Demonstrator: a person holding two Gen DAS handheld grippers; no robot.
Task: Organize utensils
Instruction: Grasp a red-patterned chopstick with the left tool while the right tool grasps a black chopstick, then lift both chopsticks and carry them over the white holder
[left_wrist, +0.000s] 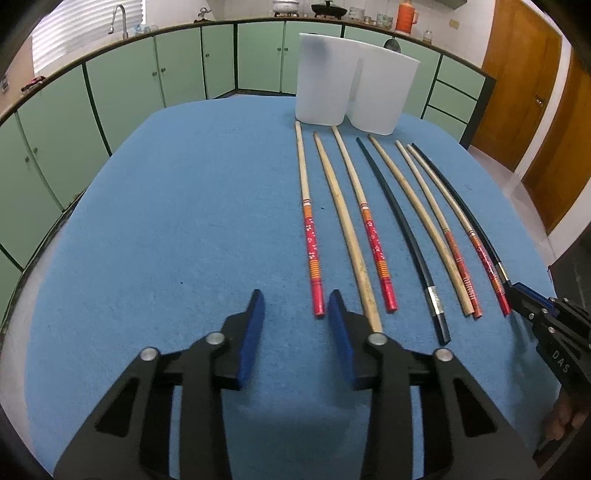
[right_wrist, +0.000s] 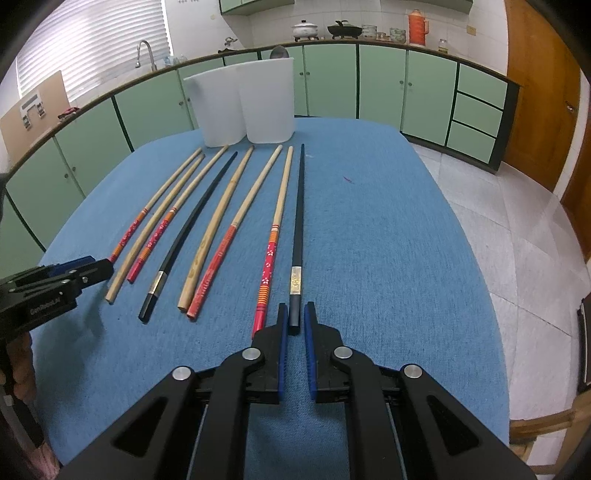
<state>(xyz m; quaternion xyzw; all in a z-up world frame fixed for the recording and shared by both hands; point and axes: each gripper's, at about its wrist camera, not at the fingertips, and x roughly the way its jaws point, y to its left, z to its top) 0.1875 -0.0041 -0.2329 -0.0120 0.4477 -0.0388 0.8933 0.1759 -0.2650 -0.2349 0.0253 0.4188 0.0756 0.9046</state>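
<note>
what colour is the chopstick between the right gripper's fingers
Black, with a metallic band near its thick end: the black chopstick at the right gripper, clearest in the right wrist view.

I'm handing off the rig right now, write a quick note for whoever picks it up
Left gripper: open, empty, over the near ends of the leftmost chopsticks.
Right gripper: open, jaws straddling the near end of the rightmost black chopstick, not clamped.
Eight chopsticks lie side by side on the blue tablecloth; the white two-compartment holder stands past their far tips.
Done: no chopstick shows in the holder.
Left: grip the black one and go on sorting.
</note>
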